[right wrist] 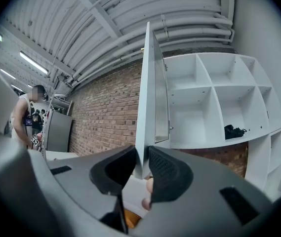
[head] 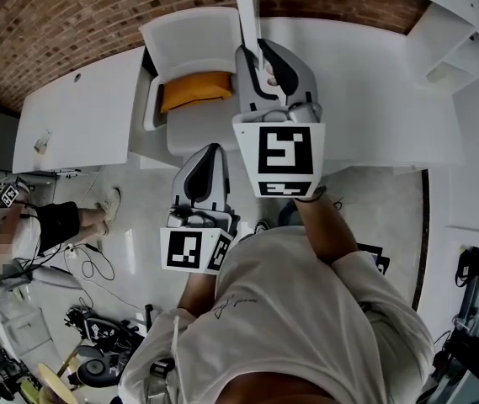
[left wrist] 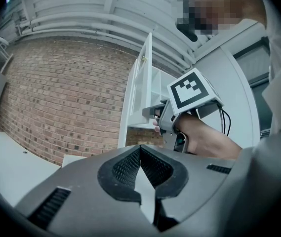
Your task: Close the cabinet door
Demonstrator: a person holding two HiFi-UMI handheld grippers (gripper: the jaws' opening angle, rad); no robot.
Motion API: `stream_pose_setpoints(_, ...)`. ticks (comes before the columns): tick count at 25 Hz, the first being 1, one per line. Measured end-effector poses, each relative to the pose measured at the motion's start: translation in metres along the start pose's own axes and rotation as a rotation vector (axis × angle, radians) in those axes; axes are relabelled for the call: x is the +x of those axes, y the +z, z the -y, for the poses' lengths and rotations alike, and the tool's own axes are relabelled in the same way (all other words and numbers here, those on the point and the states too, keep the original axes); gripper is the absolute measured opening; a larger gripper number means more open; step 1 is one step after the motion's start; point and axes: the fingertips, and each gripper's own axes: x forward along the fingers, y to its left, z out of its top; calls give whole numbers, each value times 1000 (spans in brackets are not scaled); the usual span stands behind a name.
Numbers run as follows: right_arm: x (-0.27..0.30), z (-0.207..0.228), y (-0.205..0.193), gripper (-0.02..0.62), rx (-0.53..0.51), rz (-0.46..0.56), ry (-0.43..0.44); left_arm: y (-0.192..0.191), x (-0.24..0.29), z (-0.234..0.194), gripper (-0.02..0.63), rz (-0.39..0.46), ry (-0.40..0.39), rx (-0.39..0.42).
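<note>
The white cabinet door (right wrist: 147,93) stands open, edge-on to me, in front of the white open shelving (right wrist: 214,102). My right gripper (right wrist: 142,167) is shut on the door's lower edge, one pad on each face. The head view shows the same grip: the right gripper (head: 260,53) reaches up to the thin door edge (head: 246,7). Fingertips (right wrist: 147,189) show just below the jaws, beside the door. My left gripper (head: 210,154) hangs lower and nearer to me, shut with nothing in it. Its view looks past the left gripper (left wrist: 140,154) at the door (left wrist: 142,83) and the right gripper (left wrist: 152,113).
A white chair with an orange cushion (head: 195,89) stands below the door, and a white table (head: 79,116) to its left. A black object (right wrist: 234,131) lies in one shelf compartment. Another person (head: 45,225) is at the far left, near cables on the floor.
</note>
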Motion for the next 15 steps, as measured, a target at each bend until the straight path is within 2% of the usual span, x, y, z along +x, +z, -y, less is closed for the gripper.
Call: stream_pose_setpoints(15,-8,17,-1,80,28,7,-2,0,10,15,15,-1,-34,3)
